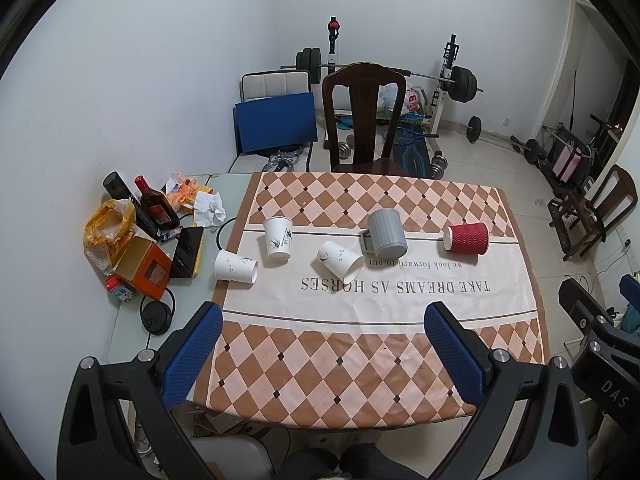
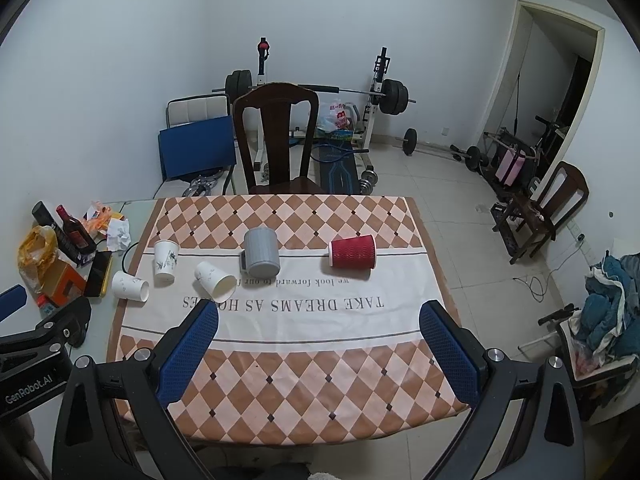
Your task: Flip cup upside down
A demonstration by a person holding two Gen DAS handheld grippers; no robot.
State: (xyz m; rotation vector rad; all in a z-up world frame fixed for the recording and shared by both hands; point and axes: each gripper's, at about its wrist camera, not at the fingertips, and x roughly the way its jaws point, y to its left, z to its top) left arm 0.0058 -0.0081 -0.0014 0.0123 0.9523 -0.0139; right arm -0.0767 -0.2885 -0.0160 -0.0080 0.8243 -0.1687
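Several cups sit on the checked tablecloth (image 1: 320,360). A red ribbed paper cup (image 1: 466,239) (image 2: 353,253) lies on its side at the right. A grey mug (image 1: 386,232) (image 2: 261,252) stands mouth-down in the middle. One white paper cup (image 1: 277,238) (image 2: 165,261) stands upright. Two more white paper cups lie on their sides, one (image 1: 340,261) (image 2: 216,279) in the middle and one (image 1: 236,266) (image 2: 130,286) at the cloth's left edge. My left gripper (image 1: 324,320) and right gripper (image 2: 320,318) are open and empty, above the near part of the table.
Bottles (image 1: 154,208), an orange box (image 1: 142,266), bags, a phone and a cable clutter the table's left end. A dark wooden chair (image 1: 364,116) stands behind the table. Weights and a barbell rack (image 1: 448,76) stand by the far wall.
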